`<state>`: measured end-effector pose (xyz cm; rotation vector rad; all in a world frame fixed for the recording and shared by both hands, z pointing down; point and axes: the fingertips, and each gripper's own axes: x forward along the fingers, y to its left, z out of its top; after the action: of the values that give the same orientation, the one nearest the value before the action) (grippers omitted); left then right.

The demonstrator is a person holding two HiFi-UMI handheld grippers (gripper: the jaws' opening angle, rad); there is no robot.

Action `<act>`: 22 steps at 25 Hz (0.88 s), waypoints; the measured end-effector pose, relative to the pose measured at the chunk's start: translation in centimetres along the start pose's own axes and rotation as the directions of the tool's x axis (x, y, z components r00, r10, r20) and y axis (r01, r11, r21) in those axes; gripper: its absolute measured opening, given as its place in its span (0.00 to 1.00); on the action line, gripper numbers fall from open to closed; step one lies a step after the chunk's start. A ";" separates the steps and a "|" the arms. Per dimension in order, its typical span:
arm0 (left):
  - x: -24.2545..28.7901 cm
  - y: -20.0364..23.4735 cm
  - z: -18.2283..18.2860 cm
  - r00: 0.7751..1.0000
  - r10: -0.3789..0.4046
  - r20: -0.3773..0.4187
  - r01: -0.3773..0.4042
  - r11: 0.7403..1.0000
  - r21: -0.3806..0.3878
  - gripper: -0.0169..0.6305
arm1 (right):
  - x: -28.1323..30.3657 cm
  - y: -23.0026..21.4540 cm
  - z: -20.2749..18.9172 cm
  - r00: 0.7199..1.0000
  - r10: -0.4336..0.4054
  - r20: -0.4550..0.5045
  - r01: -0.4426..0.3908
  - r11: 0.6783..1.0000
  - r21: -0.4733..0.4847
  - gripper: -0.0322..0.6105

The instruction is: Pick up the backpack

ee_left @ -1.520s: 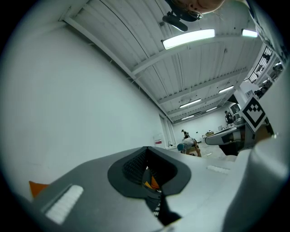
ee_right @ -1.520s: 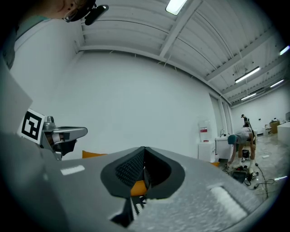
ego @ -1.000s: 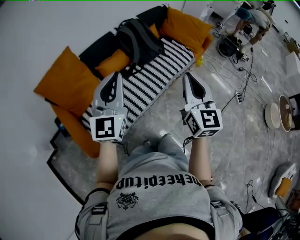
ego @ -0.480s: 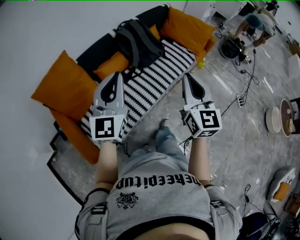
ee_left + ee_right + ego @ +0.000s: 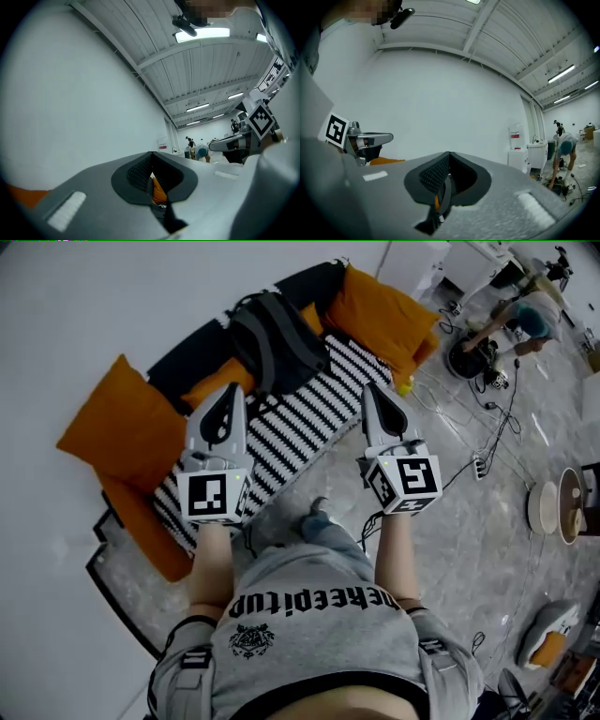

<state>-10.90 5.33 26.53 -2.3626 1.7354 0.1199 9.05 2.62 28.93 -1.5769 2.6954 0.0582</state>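
Hard to make out: neither gripper view shows the backpack; my own grey jaws fill the lower half, with white wall and ceiling above
Through the gaps: only a sliver of orange under the tips in each gripper view
Left gripper [image 5: 228, 392]: jaws pressed together, nothing between them
Right gripper [image 5: 369, 390]: jaws pressed together, nothing between them
Backpack [image 5: 277, 332]: dark, near black, soft and slumped, a grey strap running along its length; lower edge hard to tell from the dark sofa back
Backpack place: ahead of both tools, past the left tips and a little toward the right tool, well apart from both
Under it: sofa seat with a black and white striped cover [image 5: 309, 395]
Beside it: orange cushions, a big one [image 5: 122, 423] out left of the left tool, another [image 5: 380, 301] ahead of the right tool
Containers: two round pale basins [image 5: 546, 505] on the floor far out right of the right tool; contents too small to tell
Far ahead right: a person [image 5: 525, 320] bent over gear and cables, details blurred
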 end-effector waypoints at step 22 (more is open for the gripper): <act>8.4 -5.0 -0.4 0.992 0.122 -0.039 -0.120 0.991 0.061 0.06 | 5.5 -9.5 -0.7 0.985 0.169 0.019 -0.170 0.984 0.061 0.05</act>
<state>-3.63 -1.12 25.92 -2.2346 1.8754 0.0361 14.60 -6.87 29.26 -1.3226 2.7852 -0.0126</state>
